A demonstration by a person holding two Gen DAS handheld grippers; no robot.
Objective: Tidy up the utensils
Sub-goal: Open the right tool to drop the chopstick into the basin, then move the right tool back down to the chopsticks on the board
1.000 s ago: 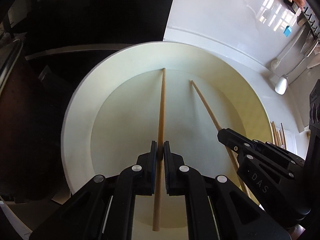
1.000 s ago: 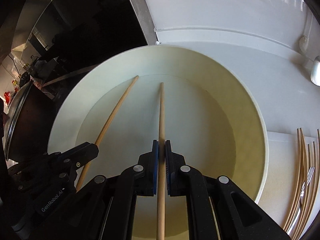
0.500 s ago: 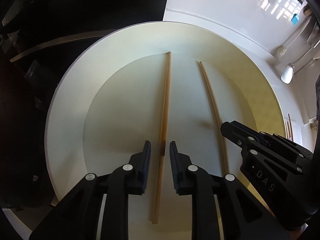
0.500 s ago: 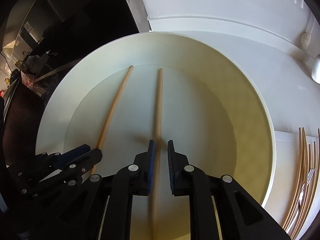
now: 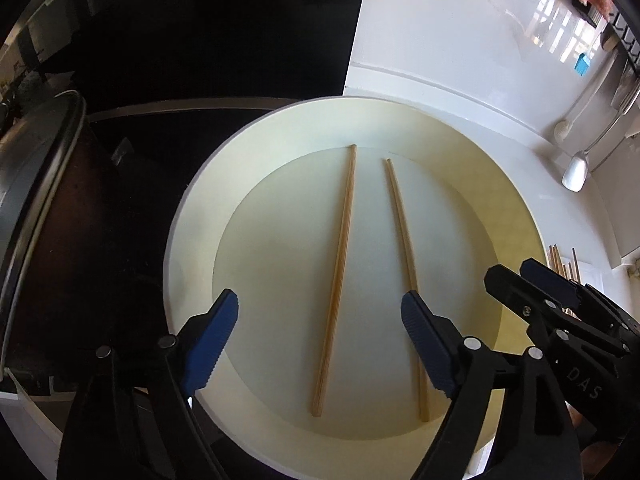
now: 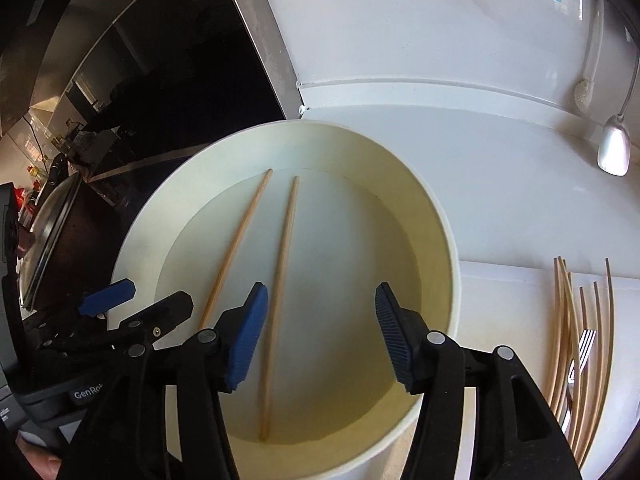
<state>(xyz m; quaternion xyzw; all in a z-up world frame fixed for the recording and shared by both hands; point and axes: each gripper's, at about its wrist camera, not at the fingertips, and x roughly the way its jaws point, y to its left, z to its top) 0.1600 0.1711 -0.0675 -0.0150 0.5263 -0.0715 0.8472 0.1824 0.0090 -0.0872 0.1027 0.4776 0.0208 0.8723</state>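
Two wooden chopsticks lie side by side on the floor of a wide cream bowl [image 5: 173, 248]. My left gripper [image 5: 319, 298] hangs over the left chopstick [image 5: 339, 272], its jaws opening wide, and the blue pads do not touch the stick. The other chopstick [image 5: 402, 248] runs partly behind its right finger. My right gripper [image 6: 322, 292] is also opening above the bowl [image 6: 454, 248]. Its chopstick [image 6: 282, 292] lies free just inside the left pad. Each gripper shows at the edge of the other's view: the right gripper [image 5: 514, 272] and the left gripper [image 6: 152, 294].
Several loose chopsticks [image 6: 560, 320] and a fork [image 6: 585, 344] lie on the white counter right of the bowl. A metal spoon [image 6: 614, 148] and a ladle hang at the back right. A dark lidded pot [image 6: 52, 240] and a black cooktop [image 5: 200, 40] are on the left.
Both grippers were shut on a chopstick each; both have opened and the two sticks now lie loose on the bowl floor. The right gripper has pulled back a little.
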